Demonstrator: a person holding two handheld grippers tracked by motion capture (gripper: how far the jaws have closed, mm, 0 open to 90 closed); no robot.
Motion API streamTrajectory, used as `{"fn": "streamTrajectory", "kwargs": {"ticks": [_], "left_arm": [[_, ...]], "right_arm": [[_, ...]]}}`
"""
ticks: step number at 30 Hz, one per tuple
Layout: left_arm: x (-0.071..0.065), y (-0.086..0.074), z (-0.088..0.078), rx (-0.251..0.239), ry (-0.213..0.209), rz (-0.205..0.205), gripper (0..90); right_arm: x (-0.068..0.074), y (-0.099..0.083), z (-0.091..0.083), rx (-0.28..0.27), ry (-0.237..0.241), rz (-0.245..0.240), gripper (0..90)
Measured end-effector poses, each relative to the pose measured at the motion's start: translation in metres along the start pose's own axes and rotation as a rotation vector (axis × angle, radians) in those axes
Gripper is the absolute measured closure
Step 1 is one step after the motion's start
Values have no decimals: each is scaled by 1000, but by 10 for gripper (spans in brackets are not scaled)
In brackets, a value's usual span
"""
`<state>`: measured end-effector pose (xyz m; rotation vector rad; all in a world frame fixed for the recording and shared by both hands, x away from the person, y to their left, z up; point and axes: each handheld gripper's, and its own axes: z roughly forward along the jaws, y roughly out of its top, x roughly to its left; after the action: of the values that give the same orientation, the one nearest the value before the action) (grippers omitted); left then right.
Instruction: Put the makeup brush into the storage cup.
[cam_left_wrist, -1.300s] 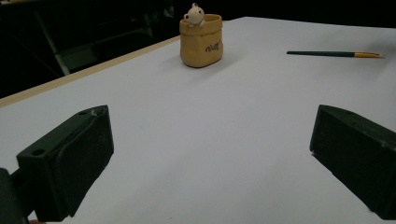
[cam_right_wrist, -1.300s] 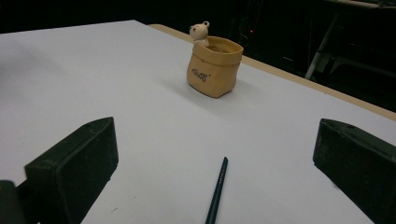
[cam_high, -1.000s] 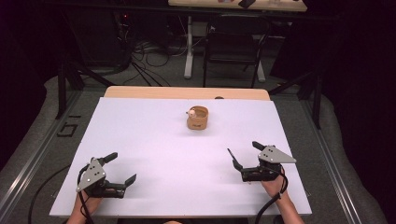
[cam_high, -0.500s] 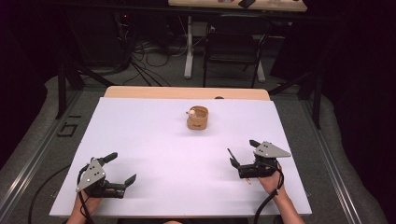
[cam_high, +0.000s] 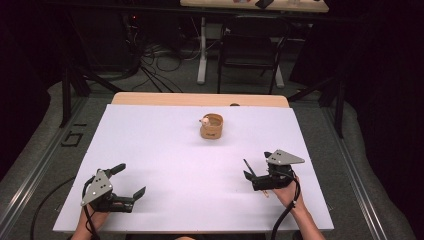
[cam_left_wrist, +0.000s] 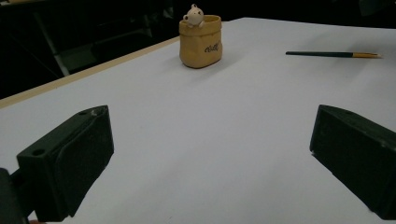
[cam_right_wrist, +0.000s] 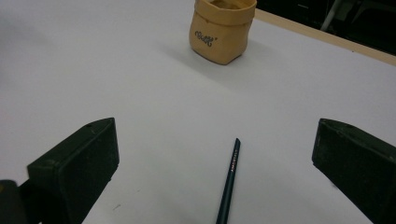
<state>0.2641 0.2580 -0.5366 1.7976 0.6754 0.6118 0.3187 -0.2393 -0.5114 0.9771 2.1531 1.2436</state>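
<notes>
Right gripper (cam_high: 248, 169) sits lower right of the high view, low over the white table (cam_high: 165, 150), jaws spread wide, clamped on nothing. In the right gripper view the dark green pencil (cam_right_wrist: 228, 181) lies flat on the table in the gap between the two jaws, bottom centre of frame, touching neither; its tip points up-frame toward the tan pot (cam_right_wrist: 222, 29) at the top centre, well apart from it. In the high view the pencil (cam_high: 249, 169) is a thin dark line at the right gripper's jaws, partly hidden by the gripper body. Left gripper (cam_high: 131, 180) is lower left of the high view, also low over the table, jaws wide apart, empty. Left gripper view: bare table between its jaws, pot (cam_left_wrist: 201, 41) at top centre with a small bear figure (cam_left_wrist: 194, 15) peeking over its rim, pencil (cam_left_wrist: 332, 54) lying flat at upper right, well clear of the pot. High view puts the pot (cam_high: 212, 127) upright near the table's far edge, centre frame, well apart from both grippers.
</notes>
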Motion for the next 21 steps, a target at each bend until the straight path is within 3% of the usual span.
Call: {"fn": "streamTrajectory", "kwargs": {"ticks": [10,21], "left_arm": [[0,0,0,-5,-2,1,0],[-1,0,1,-1,-7,1,0]], "right_arm": [[0,5,1,73,-15,22,0],[-7,8,-3,223,-45,71,0]]}}
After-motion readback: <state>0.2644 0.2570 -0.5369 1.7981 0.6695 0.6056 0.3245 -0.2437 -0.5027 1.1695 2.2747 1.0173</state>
